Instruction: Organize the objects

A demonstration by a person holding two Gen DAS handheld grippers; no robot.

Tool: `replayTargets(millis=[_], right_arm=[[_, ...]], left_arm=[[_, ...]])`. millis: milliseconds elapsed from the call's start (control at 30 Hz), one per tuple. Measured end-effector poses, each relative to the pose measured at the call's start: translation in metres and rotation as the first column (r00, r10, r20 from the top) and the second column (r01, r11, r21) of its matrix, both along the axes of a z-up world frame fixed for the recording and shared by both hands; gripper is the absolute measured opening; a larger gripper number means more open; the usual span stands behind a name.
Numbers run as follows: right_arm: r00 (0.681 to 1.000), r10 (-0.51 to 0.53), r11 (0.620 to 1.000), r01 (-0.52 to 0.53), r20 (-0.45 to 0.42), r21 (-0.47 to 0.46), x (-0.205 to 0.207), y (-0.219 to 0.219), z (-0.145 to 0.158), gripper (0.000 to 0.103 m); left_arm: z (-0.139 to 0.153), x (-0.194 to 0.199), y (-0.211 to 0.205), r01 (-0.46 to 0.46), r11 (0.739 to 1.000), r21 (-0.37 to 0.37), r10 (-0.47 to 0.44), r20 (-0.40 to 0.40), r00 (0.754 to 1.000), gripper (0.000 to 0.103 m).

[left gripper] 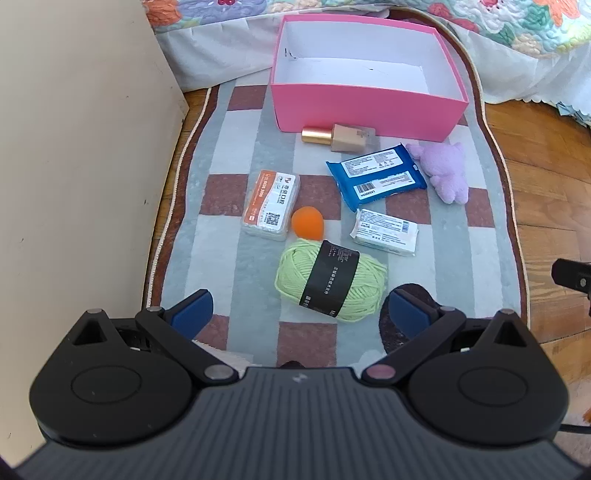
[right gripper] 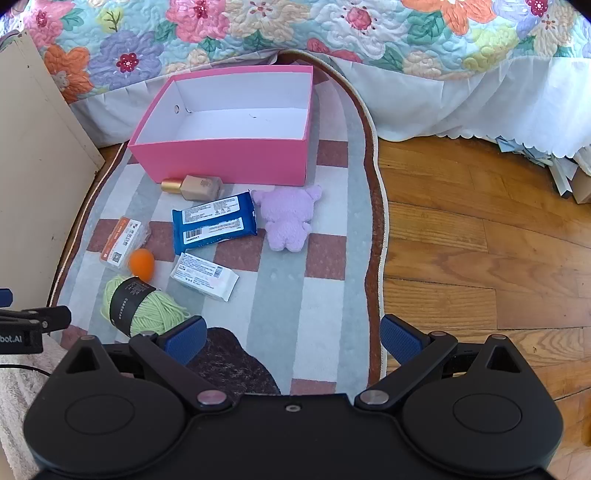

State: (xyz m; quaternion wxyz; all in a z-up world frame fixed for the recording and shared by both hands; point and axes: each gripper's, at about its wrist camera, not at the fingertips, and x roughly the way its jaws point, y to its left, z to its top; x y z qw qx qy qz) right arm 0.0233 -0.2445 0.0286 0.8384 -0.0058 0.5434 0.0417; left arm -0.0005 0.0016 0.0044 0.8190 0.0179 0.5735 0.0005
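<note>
An empty pink box (left gripper: pixel 365 107) (right gripper: pixel 221 155) stands at the far end of a checked rug (left gripper: pixel 236 273) (right gripper: pixel 321 295). In front of it lie a foundation bottle (left gripper: pixel 340 136) (right gripper: pixel 195 186), a blue wipes pack (left gripper: pixel 376 173) (right gripper: pixel 214 221), a purple plush toy (left gripper: pixel 443 170) (right gripper: pixel 288 218), a clear orange-labelled case (left gripper: pixel 271 205) (right gripper: pixel 123 240), an orange sponge (left gripper: pixel 307 222) (right gripper: pixel 142 263), a white packet (left gripper: pixel 386 230) (right gripper: pixel 205 275) and a green yarn ball (left gripper: pixel 330 282) (right gripper: pixel 142 308). My left gripper (left gripper: pixel 299 314) is open just before the yarn. My right gripper (right gripper: pixel 293 338) is open, empty, over the rug's near right part.
A beige cabinet side (left gripper: pixel 81 155) (right gripper: pixel 33 177) stands at the left. A bed with a floral quilt (right gripper: pixel 332 33) and white skirt lies behind the box. Wooden floor (right gripper: pixel 480 240) runs to the right of the rug.
</note>
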Motion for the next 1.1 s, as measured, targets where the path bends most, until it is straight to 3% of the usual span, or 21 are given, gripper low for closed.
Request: replayTargets(millis=[400, 600, 1100], right_arm=[[1.000, -0.012, 1.000, 0.012, 0.001, -0.008, 0.000, -0.002, 0.000, 0.101], [1.000, -0.013, 1.000, 0.013, -0.007, -0.005, 0.000, -0.001, 0.000, 0.101], [1.000, -0.020, 1.000, 0.020, -0.010, -0.013, -0.001, -0.003, -0.004, 0.101]], left_arm=[[-0.001, -0.002, 0.008, -0.029, 1.000, 0.003, 0.029, -0.006, 1.000, 0.103], [0.008, 0.003, 0.017, -0.077, 0.996, -0.051, 0.078, 0.009, 0.997, 0.103], [0.012, -0.003, 0.015, -0.069, 0.994, -0.082, 0.072, 0.033, 0.997, 0.103]])
